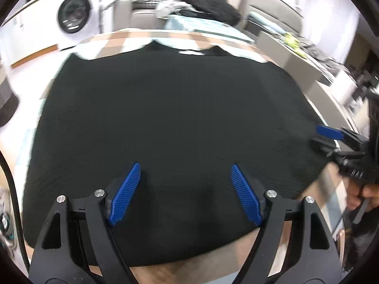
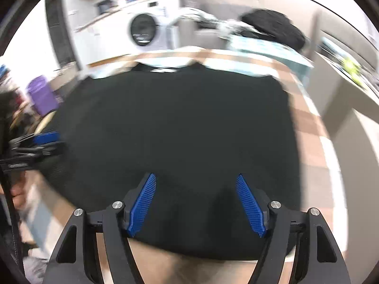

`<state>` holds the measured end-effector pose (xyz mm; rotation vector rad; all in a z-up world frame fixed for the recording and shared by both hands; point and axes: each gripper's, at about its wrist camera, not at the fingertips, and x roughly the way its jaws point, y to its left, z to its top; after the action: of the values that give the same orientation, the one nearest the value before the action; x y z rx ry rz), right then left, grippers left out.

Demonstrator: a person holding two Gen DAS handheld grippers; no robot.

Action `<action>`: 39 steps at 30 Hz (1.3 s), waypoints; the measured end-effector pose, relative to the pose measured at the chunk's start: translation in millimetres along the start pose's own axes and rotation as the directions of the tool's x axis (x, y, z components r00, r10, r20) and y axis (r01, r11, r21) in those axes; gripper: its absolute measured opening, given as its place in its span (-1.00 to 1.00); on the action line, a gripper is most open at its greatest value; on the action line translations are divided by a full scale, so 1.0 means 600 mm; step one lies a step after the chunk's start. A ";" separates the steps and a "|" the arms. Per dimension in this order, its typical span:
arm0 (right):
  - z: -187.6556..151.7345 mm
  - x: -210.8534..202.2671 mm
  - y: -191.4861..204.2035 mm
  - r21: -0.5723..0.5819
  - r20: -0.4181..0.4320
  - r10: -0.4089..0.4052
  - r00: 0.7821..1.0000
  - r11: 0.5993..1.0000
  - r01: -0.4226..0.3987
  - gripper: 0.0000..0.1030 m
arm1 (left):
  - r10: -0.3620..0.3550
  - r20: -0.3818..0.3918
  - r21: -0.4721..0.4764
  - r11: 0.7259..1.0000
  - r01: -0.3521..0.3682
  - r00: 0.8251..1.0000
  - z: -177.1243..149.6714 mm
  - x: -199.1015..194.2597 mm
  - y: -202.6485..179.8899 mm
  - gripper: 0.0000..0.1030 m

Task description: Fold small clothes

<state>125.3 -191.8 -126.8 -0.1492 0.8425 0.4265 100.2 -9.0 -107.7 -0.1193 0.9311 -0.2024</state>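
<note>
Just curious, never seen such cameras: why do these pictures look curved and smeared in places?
Left wrist view: fisheye bends the table edge; the black garment is fairly sharp, the washing machine blurred. Right wrist view: stronger smear throughout, only the tongs crisp.

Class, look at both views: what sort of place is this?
Probably a home laundry or utility area: a front-loading washing machine, a heap of clothes behind, and a black garment spread on the table.
</note>
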 end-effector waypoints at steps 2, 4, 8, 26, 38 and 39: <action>-0.004 0.015 0.030 -0.029 -0.020 0.038 0.999 0.999 -0.039 0.43 | 0.004 -0.006 0.038 0.999 -0.004 1.000 -0.005 0.008 -0.022 0.49; -0.013 0.033 0.054 -0.067 -0.051 0.039 0.998 0.997 -0.042 0.43 | 0.028 -0.003 0.064 0.998 -0.028 1.000 -0.014 0.012 -0.036 0.49; -0.044 0.020 0.046 -0.108 -0.058 -0.055 0.997 0.993 0.048 0.44 | 0.039 0.002 0.087 0.995 -0.039 0.999 -0.031 0.007 -0.037 0.49; -0.097 -0.066 -0.157 0.396 -0.003 -0.155 0.988 0.907 0.143 -0.30 | 0.108 0.040 -0.140 0.985 -0.102 0.993 -0.085 -0.074 0.060 0.50; -0.103 -0.111 -0.148 0.399 0.017 -0.137 0.990 0.909 0.119 -0.52 | 0.211 0.039 -0.482 0.860 -0.167 0.977 -0.156 -0.168 0.209 0.50; -0.097 -0.121 -0.143 0.398 0.048 -0.139 0.989 0.911 0.109 -0.39 | 0.194 0.037 -0.506 0.850 -0.149 0.980 -0.161 -0.171 0.217 0.50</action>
<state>78.8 -308.8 -113.9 0.1871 0.8230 0.1344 -21.3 139.6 -109.3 -0.5220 0.8845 0.2181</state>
